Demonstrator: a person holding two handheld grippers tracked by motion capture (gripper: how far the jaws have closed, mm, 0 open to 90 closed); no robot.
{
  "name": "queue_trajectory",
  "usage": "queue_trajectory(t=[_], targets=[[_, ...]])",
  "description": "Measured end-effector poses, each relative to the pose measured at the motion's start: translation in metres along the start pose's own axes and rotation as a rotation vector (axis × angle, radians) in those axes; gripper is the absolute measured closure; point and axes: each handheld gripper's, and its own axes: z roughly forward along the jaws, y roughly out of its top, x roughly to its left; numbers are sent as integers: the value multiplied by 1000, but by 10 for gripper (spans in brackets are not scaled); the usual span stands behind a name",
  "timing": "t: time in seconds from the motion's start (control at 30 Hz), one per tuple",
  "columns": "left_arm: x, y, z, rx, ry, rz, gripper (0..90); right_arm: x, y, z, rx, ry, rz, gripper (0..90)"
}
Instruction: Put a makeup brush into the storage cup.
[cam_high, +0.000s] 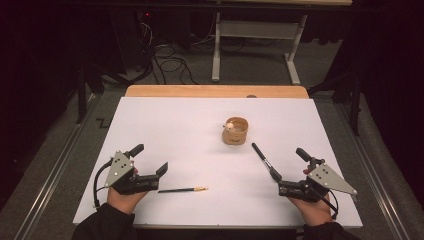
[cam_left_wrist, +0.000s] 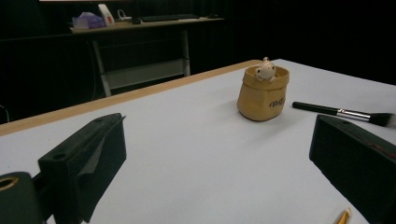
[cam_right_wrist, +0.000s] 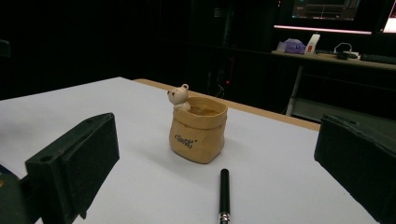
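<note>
Both grippers sit wide open at the bottom of the high view, left gripper lower left, right gripper lower right. The pencil lies just beside the left one, the makeup brush runs up from the right one toward the little pouch (bear peeking out) at centre.

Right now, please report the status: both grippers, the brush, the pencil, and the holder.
Left gripper open, pencil just ahead. Right gripper open at the makeup brush bristles, not clamped. Bear holder upright, mid-table. Nothing in the way.

A thin black gold-tipped pencil and a black makeup brush lie flat on the table.
</note>
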Motion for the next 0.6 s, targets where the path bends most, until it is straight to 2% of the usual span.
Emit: queue_trajectory(t=[0.13,0.23,0.4,0.57,0.6], targets=[[0,0,0,6,4,10,44,0,-1,2,21,1,3,4],[0,0,0,23,13,32,45,0,-2,3,26,-2,0,4],[3,-1,4,114,62,42,63,0,-2,3,40,-5,1,4],[12,-5,10,223,95,-6,69,0,-3,4,44,5,-11,4],[12,-5,10,223,95,-6,69,0,-3,4,44,6,-12,4]])
